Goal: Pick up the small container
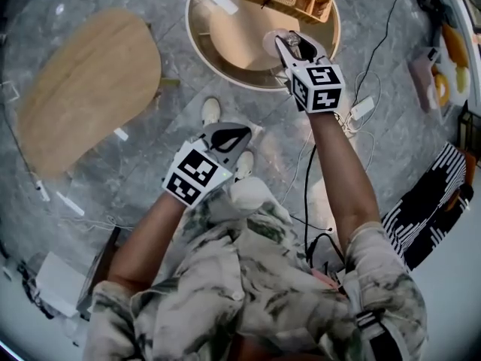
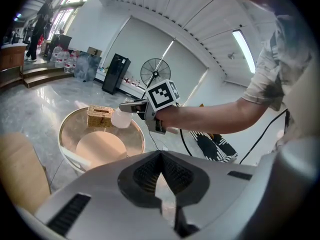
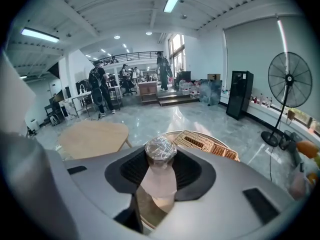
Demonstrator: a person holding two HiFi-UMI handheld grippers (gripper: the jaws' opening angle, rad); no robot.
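Translucent small container (image 3: 159,184), crinkly film-wrapped top, clamped in right tool (image 3: 160,156); left tool (image 2: 161,156) clenched.

Head cam looks steeply down, gripper cams along jaws; all share round table (image 1: 192,32).

the person wears a short-sleeved shirt (image 1: 248,277) marbled cream and grey-green, at the head view's 6 o'clock, and white shoes (image 1: 211,110). the left gripper (image 1: 239,135) and right gripper (image 1: 291,45) are grey shells with black ribbed pads (image 2: 145,176) and black-and-white marker cubes (image 1: 325,87). a black cable (image 1: 307,194) runs beside the right arm.
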